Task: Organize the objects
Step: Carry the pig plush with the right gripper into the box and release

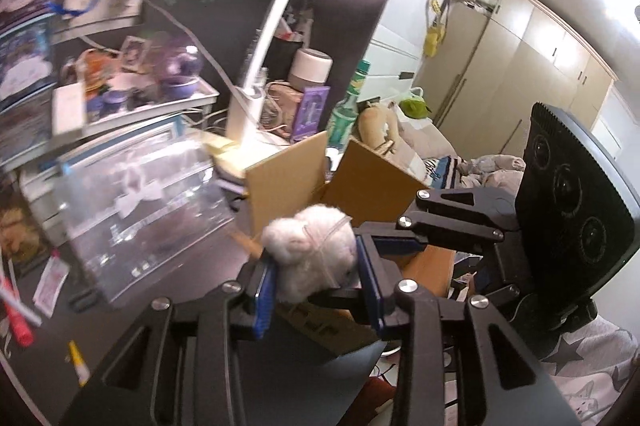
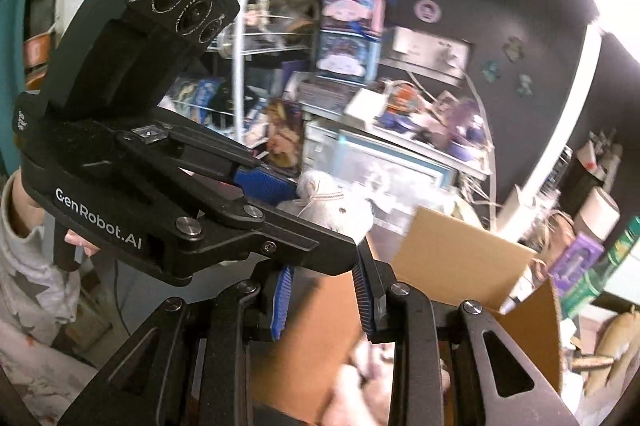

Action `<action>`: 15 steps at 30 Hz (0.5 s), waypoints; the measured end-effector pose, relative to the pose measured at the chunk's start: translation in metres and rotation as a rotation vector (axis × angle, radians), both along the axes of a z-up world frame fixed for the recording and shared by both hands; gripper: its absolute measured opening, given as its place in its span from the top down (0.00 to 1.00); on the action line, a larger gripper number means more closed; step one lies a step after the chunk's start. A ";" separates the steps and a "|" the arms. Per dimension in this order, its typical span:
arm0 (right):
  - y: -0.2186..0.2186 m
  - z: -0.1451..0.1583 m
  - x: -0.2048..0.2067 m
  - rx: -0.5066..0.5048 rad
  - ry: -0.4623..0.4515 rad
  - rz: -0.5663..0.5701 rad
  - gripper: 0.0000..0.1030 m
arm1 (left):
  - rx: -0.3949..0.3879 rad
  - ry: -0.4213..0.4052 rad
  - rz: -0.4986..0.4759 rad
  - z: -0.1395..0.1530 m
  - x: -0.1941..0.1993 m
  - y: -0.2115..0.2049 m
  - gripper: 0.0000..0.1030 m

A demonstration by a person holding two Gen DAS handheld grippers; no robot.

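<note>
My left gripper (image 1: pixel 316 270) is shut on a small white plush toy (image 1: pixel 310 252) with thin string around it, held in the air in front of an open cardboard box (image 1: pixel 372 182). The right wrist view shows the same toy (image 2: pixel 336 208) between the left gripper's blue pads (image 2: pixel 264 182). My right gripper (image 2: pixel 324 292) is open and empty, just below the left gripper and above the cardboard box (image 2: pixel 460 258). Something pale and soft lies in the box (image 2: pixel 360 386), blurred.
A clear plastic bin (image 1: pixel 136 202) stands left of the box on the dark desk (image 1: pixel 248 366). A white desk lamp (image 1: pixel 256 74), a green bottle (image 1: pixel 344 114) and a purple pack (image 1: pixel 310 110) stand behind. Pens (image 1: pixel 16 314) lie at the left. Cluttered shelves (image 2: pixel 360 78) line the wall.
</note>
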State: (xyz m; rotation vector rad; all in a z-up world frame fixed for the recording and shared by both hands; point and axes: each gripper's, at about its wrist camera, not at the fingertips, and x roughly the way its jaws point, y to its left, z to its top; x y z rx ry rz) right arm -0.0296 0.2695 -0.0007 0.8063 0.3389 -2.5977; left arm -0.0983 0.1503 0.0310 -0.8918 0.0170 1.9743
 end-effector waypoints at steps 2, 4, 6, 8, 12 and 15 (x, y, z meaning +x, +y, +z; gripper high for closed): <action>0.013 0.001 -0.001 -0.002 -0.013 -0.022 0.77 | -0.001 -0.014 -0.020 0.000 -0.005 0.015 0.67; 0.026 0.000 -0.003 -0.004 -0.032 -0.044 0.77 | -0.003 -0.029 -0.037 -0.001 -0.009 0.028 0.67; 0.039 -0.002 -0.006 -0.008 -0.060 -0.068 0.77 | -0.013 -0.049 -0.057 -0.004 -0.015 0.043 0.67; 0.050 -0.004 -0.009 -0.012 -0.092 -0.089 0.77 | -0.023 -0.065 -0.072 -0.009 -0.019 0.056 0.67; 0.069 -0.013 -0.014 -0.022 -0.151 -0.122 0.77 | -0.037 -0.094 -0.096 -0.018 -0.027 0.075 0.67; 0.079 -0.018 -0.016 -0.021 -0.177 -0.138 0.77 | -0.043 -0.116 -0.109 -0.025 -0.033 0.085 0.67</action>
